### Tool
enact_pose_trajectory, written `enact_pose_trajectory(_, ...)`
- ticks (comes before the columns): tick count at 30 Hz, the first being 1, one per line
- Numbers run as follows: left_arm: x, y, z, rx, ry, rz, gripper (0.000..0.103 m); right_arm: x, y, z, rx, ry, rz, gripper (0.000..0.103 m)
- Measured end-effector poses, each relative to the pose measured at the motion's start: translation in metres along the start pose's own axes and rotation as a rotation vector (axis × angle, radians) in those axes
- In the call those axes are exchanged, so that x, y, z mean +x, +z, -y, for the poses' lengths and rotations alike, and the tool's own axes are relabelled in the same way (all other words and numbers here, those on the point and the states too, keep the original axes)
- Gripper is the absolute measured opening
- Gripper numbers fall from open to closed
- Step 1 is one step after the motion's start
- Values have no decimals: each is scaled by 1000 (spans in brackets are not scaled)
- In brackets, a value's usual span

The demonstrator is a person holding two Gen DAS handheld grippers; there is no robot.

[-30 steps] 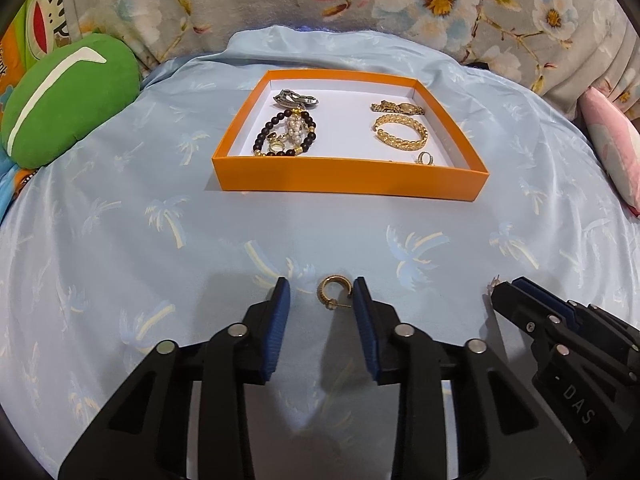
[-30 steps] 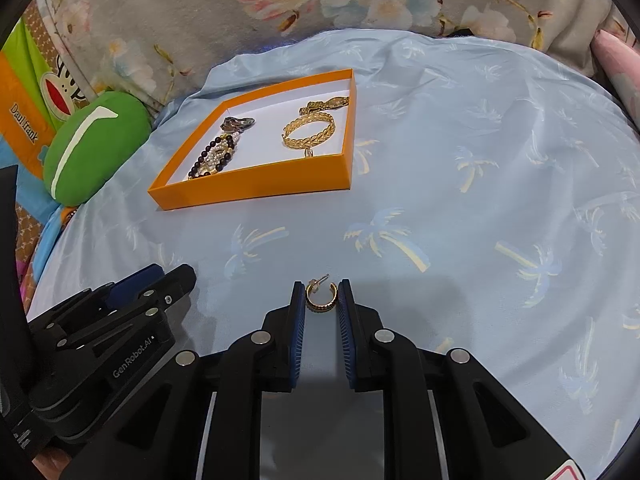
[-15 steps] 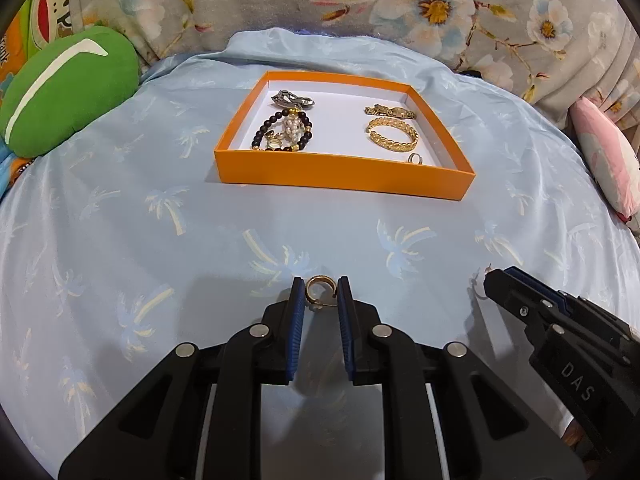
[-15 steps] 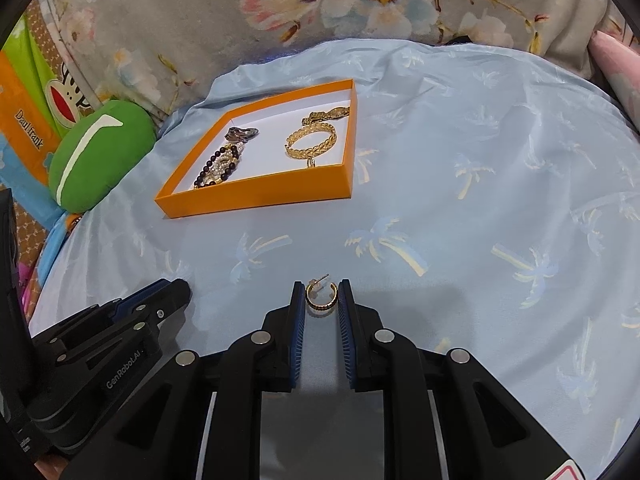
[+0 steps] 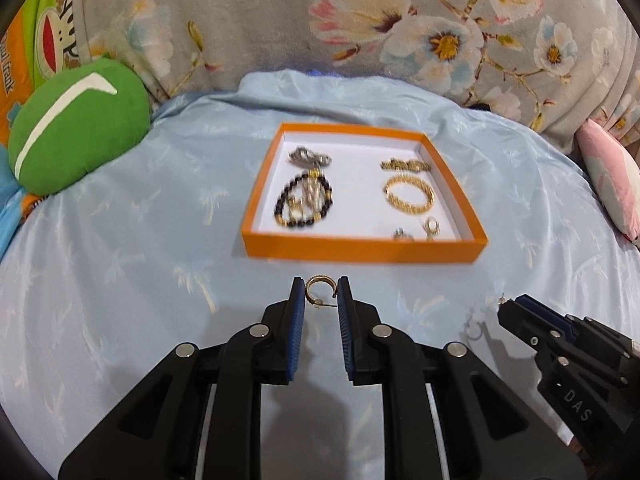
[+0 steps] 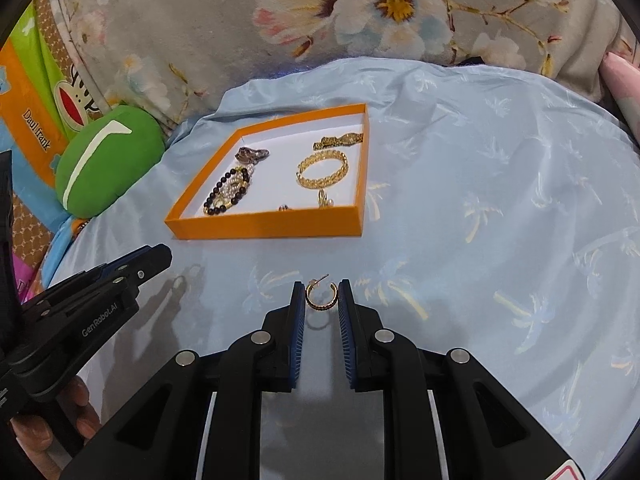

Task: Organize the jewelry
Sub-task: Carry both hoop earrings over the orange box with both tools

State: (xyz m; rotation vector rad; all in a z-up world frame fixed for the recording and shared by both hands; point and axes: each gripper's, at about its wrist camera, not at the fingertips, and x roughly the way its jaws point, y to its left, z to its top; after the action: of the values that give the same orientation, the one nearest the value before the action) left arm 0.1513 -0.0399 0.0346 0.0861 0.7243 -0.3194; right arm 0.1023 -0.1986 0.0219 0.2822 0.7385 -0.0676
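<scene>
My left gripper (image 5: pixel 321 292) is shut on a gold hoop earring (image 5: pixel 319 289) and holds it above the blue cloth, just in front of the orange tray (image 5: pixel 362 247). My right gripper (image 6: pixel 322 295) is shut on a second gold hoop earring (image 6: pixel 321 296), also lifted, right of the left one. The tray holds a black bead bracelet (image 5: pixel 304 204), a gold chain bracelet (image 5: pixel 409 198), a silver piece (image 5: pixel 310 157), a gold link piece (image 5: pixel 405 165) and small rings (image 5: pixel 431 226). The tray also shows in the right wrist view (image 6: pixel 276 228).
A green cushion (image 5: pixel 76 128) lies at the far left. A floral fabric wall (image 5: pixel 360 20) stands behind the tray. A pink pillow (image 5: pixel 612 188) lies at the right edge. The blue palm-print cloth (image 5: pixel 120 260) covers the surface.
The left gripper closed on its earring, lifted it and moved toward the tray. The right gripper, shut on its earring throughout, also lifted and moved closer to the tray.
</scene>
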Motion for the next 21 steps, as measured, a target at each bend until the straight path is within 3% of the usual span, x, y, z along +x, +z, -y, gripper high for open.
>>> enact_pose_trajectory(9, 26, 59, 6, 2, 12, 85, 16, 35, 61, -6, -45, -7, 60, 16)
enact_pose_trajectory(21, 89, 83, 7, 8, 22, 58, 16, 93, 93, -15, -77, -1, 53, 16)
